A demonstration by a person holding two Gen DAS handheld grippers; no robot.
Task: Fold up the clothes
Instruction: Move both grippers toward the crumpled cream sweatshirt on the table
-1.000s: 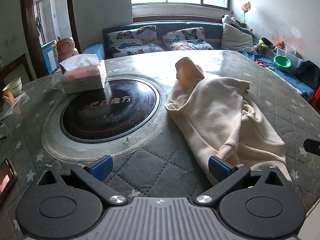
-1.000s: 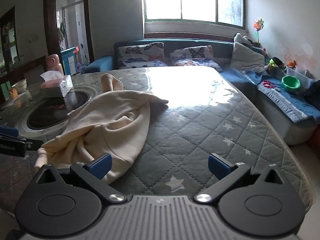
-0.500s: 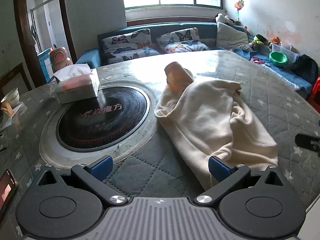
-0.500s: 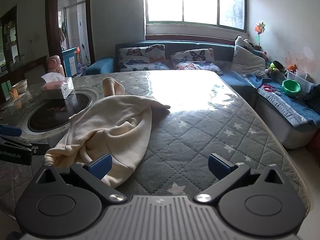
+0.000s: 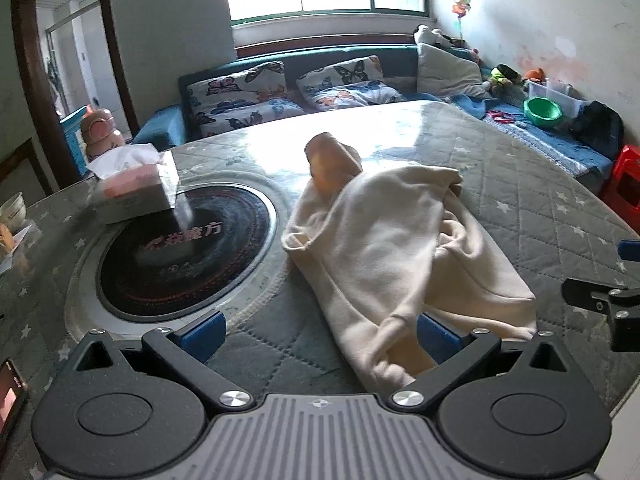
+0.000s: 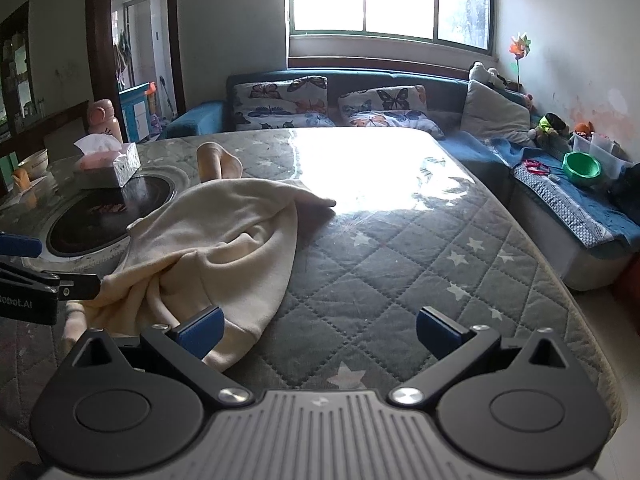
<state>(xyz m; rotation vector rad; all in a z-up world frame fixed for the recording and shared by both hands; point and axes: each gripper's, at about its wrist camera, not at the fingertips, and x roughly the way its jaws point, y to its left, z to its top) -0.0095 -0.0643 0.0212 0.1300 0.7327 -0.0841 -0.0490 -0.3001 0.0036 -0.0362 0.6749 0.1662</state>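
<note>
We see a cream garment (image 5: pixel 404 256) lying crumpled on a grey quilted table (image 6: pixel 420 248), just to the right of a round black hotplate (image 5: pixel 180 248) set into the tabletop. A tissue box (image 5: pixel 134 188) sits at the hotplate's far left edge. Our left gripper (image 5: pixel 320 330) is spread wide and holds nothing; the garment's near end lies between its blue fingers (image 5: pixel 202 330), against the right one. Our right gripper (image 6: pixel 320 330) is also spread wide and empty, its left finger at the garment's near hem (image 6: pixel 236 344). A blue sofa (image 6: pixel 360 92) with butterfly cushions stands behind the table.
</note>
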